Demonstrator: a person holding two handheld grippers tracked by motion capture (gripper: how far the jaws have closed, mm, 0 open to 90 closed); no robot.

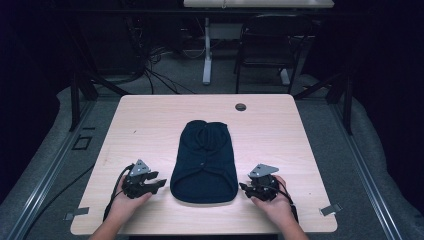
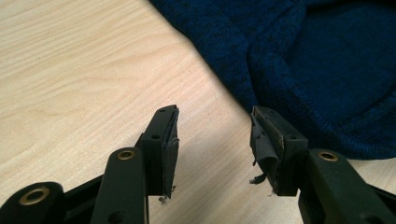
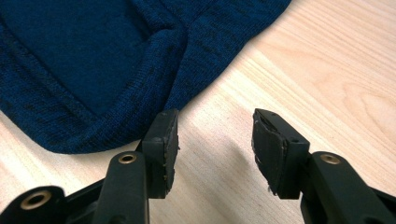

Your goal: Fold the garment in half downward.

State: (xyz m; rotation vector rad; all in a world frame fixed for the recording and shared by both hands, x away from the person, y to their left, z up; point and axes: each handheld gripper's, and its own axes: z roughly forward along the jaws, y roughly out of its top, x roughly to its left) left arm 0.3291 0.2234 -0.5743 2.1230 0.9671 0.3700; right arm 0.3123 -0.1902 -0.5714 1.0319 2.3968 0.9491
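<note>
The dark blue knitted garment point(image 1: 204, 162) lies flat mid-table toward the near edge, looking soft, light and floppy, best pinched at its thick hem corners, which the left gripper point(image 1: 156, 184) and right gripper point(image 1: 246, 188) flank with jaws apart and empty.

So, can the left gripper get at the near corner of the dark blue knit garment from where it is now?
Probably yes: the left gripper is open, with bare table up to the garment.
</note>
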